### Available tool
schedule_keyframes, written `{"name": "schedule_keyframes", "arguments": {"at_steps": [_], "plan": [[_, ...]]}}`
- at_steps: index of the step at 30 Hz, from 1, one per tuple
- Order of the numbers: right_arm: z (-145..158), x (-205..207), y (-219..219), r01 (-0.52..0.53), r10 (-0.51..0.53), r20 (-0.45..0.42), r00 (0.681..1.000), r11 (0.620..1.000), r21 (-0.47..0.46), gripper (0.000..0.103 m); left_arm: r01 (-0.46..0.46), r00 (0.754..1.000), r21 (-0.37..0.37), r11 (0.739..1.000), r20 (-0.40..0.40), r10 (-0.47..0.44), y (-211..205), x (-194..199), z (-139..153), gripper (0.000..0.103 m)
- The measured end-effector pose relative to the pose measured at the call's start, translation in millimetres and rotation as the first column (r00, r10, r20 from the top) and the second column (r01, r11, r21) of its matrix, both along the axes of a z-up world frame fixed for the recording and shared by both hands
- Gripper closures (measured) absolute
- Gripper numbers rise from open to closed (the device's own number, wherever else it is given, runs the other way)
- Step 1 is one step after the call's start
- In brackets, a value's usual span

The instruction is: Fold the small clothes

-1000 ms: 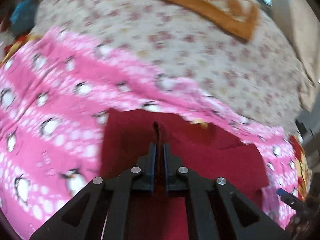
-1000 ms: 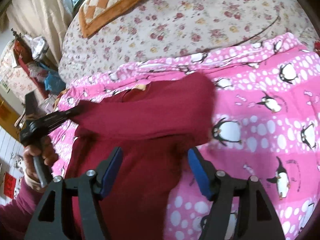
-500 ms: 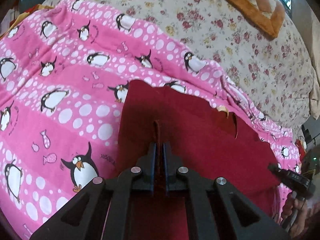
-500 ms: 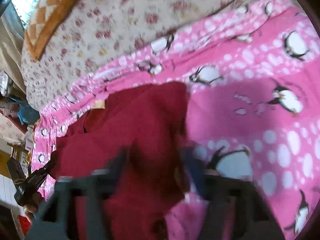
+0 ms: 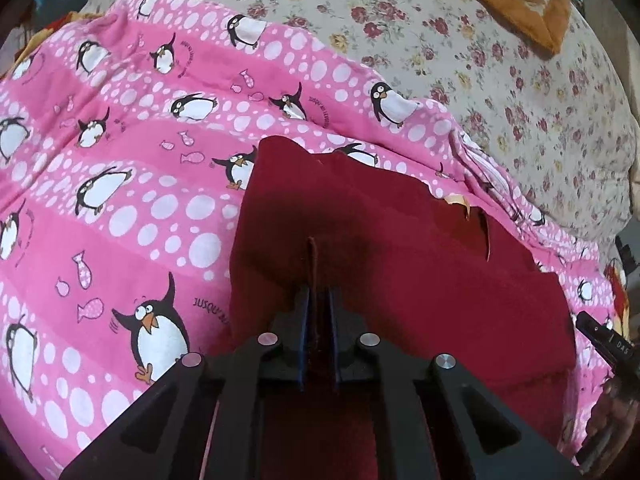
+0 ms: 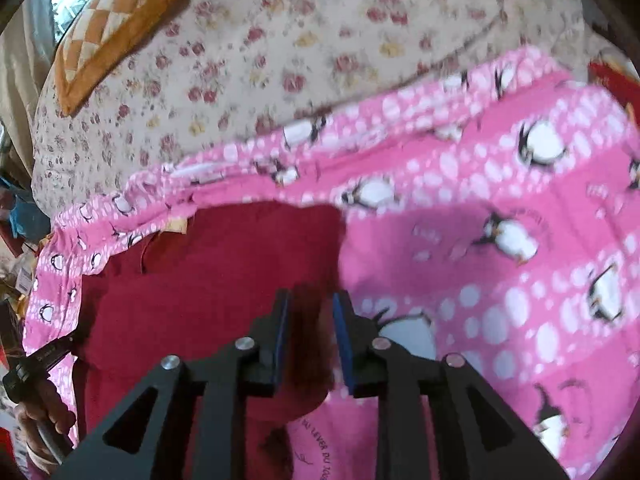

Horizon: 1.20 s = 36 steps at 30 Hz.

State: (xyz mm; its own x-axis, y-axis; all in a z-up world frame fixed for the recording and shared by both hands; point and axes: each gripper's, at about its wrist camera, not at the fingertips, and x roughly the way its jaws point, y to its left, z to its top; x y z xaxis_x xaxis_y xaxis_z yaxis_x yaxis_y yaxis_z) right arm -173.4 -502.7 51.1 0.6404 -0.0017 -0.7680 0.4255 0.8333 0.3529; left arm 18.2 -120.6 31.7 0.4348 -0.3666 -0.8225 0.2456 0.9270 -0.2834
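A dark red garment (image 5: 400,264) lies on a pink penguin-print blanket (image 5: 132,184). My left gripper (image 5: 318,300) is shut on a pinched fold of the garment's near edge. In the right wrist view the same red garment (image 6: 216,280) lies at the left, and my right gripper (image 6: 310,308) has its jaws nearly closed around the garment's right edge. That view is blurred by motion. The left gripper (image 6: 44,356) and the hand holding it show at the far left of the right wrist view.
A floral bedspread (image 5: 480,60) covers the bed beyond the blanket. An orange checked cushion (image 6: 108,28) lies at the far end. The right gripper's body (image 5: 608,344) shows at the right edge. Clutter stands beside the bed at the left (image 6: 16,232).
My right gripper has dropped onto the garment's right edge and its jaws have closed from wide open to nearly shut. My left gripper, still shut on the garment, has moved toward the near side.
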Motion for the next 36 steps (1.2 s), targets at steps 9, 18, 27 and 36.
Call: {"name": "schedule_keyframes", "arguments": {"at_steps": [9, 18, 27, 36], "plan": [[-33, 54, 9, -0.047, 0.033, -0.140, 0.990, 0.994, -0.096, 0.084, 0.049, 0.998, 0.006, 0.999, 0.027, -0.049, -9, -2, 3, 0.094], [-3, 5, 35, -0.083, 0.075, -0.096, 0.992, 0.993, -0.078, 0.067, 0.056, 0.998, 0.014, 0.998, 0.037, -0.056, -8, -3, 3, 0.091], [-12, -26, 32, -0.065, 0.055, -0.121, 0.991, 0.995, -0.074, 0.060, 0.107, 0.988, 0.090, 0.990, 0.100, -0.116, -16, -27, 4, 0.081], [14, -102, 52, -0.204, 0.203, -0.098, 0.974, 0.979, 0.007, 0.044, 0.112, 0.991, 0.121, 0.986, 0.066, -0.121, 0, -85, 18, 0.077]]}}
